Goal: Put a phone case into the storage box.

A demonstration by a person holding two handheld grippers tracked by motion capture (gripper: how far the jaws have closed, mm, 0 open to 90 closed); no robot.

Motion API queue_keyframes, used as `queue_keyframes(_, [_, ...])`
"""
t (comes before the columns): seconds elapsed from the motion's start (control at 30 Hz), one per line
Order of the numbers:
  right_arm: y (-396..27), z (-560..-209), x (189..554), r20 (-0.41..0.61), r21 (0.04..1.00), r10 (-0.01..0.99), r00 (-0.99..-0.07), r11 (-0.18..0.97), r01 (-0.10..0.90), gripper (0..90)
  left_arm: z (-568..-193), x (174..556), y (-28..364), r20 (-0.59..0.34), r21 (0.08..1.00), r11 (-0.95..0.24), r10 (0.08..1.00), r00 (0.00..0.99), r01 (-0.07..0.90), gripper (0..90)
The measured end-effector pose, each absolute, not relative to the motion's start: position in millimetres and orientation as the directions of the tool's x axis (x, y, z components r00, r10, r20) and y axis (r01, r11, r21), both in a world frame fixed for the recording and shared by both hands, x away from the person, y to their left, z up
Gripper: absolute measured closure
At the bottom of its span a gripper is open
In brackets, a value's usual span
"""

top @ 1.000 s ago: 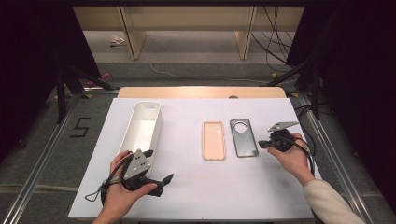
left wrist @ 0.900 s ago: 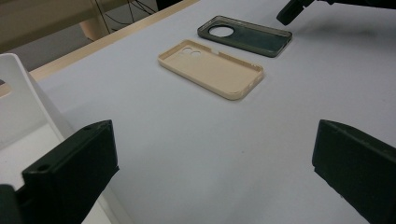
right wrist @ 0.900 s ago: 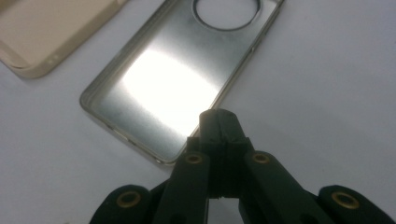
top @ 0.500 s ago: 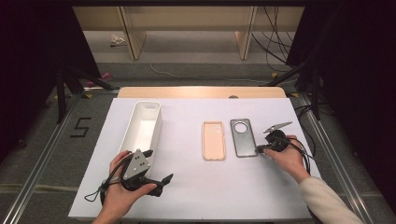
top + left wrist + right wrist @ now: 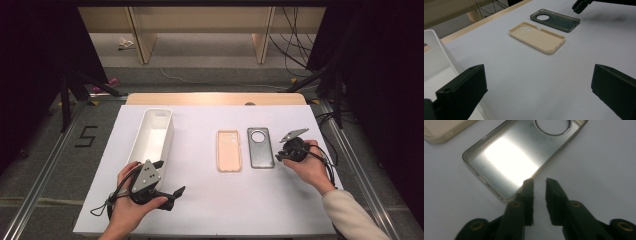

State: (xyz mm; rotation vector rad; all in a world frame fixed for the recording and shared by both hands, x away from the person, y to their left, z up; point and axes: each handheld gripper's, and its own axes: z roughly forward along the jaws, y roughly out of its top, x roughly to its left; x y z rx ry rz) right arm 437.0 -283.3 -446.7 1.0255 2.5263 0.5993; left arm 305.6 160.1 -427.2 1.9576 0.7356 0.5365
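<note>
Right gripper view puts the grey phone case (image 5: 524,157) just ahead of the right tool (image 5: 539,182), lying hollow side up on the white counter (image 5: 604,170). Its round camera hole sits at the far end, so its long axis runs from the near edge of the counter toward the far edge, hole away from the person. The tool's jaws have just been opening; a narrow gap now stands between them and nothing lies in it. One jaw tip rests at or over the case's near right corner rim, the other on bare counter beside it. Whether the pad touches the rim I cannot tell. That parting, I judge, readies a pinch on the case's side wall at that corner, so the pickup is only beginning.

From the high view, the grey phone case (image 5: 260,147) lies toward the right edge of the counter, with the right tool (image 5: 278,156) at its right side. Just left of it, parallel and not touching, lies a beige phone case (image 5: 229,150). Further left, a white tray (image 5: 148,145) stretches along the same direction. The left tool (image 5: 170,192) rests near the near edge, beside the tray's near end, its jaws spread wide and empty.
</note>
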Motion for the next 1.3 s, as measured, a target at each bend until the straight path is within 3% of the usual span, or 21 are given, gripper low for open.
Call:
queue_keyframes(0.13, [-268,-432,433,-0.325,0.419,0.575,-0.751,0.799,0.431,50.5,-427,305,160,0.067,0.887,-0.373,0.687,0.723,0.272,0.0])
queue_keyframes(0.37, [-238,-428,428,-0.448,0.265,0.331,-0.831,0.936,0.23,37.1,-427,305,160,0.067,0.886,-0.375,0.686,0.725,0.273,0.0])
queue_keyframes(0.53, [-223,-437,427,-0.446,0.177,0.207,-0.871,0.974,0.141,34.1,-427,305,159,0.068,0.886,-0.376,0.684,0.726,0.272,0.0])
queue_keyframes(1.3, [-203,-456,437,-0.433,0.043,0.101,-0.896,0.995,0.091,34.8,-428,305,159,0.068,0.885,-0.378,0.683,0.728,0.271,0.0])
